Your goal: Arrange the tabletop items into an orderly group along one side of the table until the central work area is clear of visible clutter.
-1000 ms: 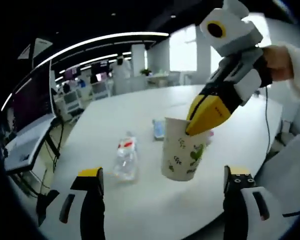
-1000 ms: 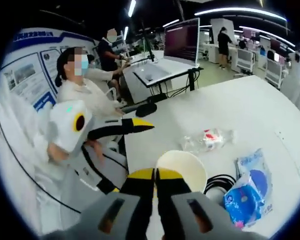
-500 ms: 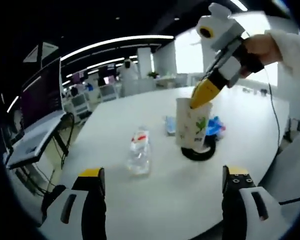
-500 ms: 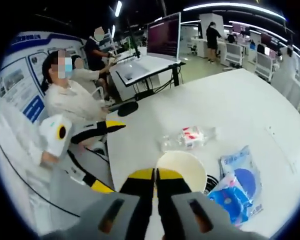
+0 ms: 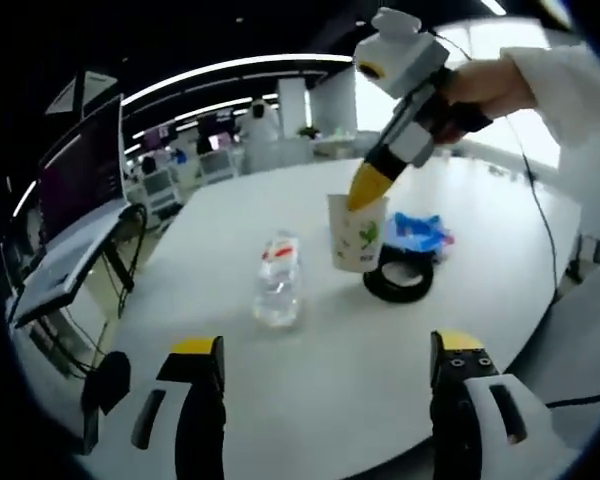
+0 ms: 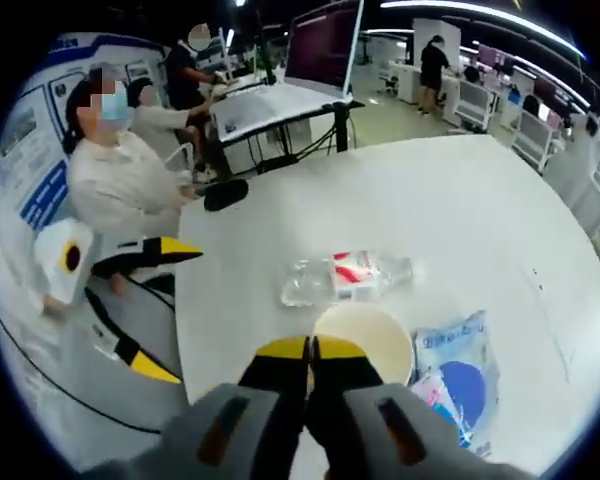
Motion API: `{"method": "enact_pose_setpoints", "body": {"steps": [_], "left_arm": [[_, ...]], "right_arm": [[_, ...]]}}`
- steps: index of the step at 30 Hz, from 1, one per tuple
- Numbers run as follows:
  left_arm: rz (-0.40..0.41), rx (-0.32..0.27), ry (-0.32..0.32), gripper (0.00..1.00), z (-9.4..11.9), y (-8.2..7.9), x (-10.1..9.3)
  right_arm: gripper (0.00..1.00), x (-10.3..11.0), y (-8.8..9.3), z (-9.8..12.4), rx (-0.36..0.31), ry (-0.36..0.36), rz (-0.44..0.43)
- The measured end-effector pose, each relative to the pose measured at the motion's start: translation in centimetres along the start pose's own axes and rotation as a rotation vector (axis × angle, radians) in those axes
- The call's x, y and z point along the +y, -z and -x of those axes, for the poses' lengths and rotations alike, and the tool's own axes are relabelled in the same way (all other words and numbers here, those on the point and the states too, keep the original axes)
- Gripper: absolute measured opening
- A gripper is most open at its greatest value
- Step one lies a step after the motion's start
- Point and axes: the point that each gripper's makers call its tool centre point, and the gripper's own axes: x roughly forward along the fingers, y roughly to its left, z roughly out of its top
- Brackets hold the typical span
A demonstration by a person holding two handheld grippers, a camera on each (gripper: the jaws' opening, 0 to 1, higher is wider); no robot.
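Observation:
A white paper cup [image 5: 358, 233] with green leaf print stands upright, held by its rim in my right gripper [image 5: 368, 186], which comes in from the upper right and is shut on it. In the right gripper view the yellow jaws of my right gripper [image 6: 308, 350] pinch the near rim of the cup [image 6: 368, 335]. A crushed clear bottle [image 5: 278, 281] with a red label lies left of the cup. A black cable coil [image 5: 400, 282] and blue packets [image 5: 416, 229] lie just right of it. My left gripper [image 5: 325, 345] is open and holds nothing, near the table's front edge.
The round white table [image 5: 310, 380] has bare room in front of the items. In the right gripper view, the bottle [image 6: 345, 277] and blue packets [image 6: 462, 372] flank the cup, and the left gripper [image 6: 180, 312] hangs off the table's edge. A seated person [image 6: 110, 175] and a desk with a monitor [image 6: 320, 45] lie beyond.
My right gripper has carried the cup away from the left gripper, toward the cable coil and blue packets. The left gripper has stayed open and drawn back a little.

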Motion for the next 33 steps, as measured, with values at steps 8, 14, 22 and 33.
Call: {"method": "enact_pose_setpoints", "body": {"steps": [8,14,22,33], "left_arm": [[0.013,0.034,0.010,0.69,0.0,0.6,-0.1],[-0.035,-0.024,-0.038,0.86,0.1,-0.3,0.7],[-0.043,-0.005,-0.039,0.83,0.1,0.0,0.7],[-0.059,0.015,-0.042,0.79,0.1,0.3,0.8]], "right_arm": [[0.00,-0.6,-0.7,-2.3,0.034,0.031,0.087],[0.00,-1.4,-0.2,-3.1,0.067,0.072,0.112],[0.00,-1.8,-0.3,-3.5,0.032,0.093,0.066],[0.00,-1.4,0.8,-4.2,0.055,0.091,0.061]]}}
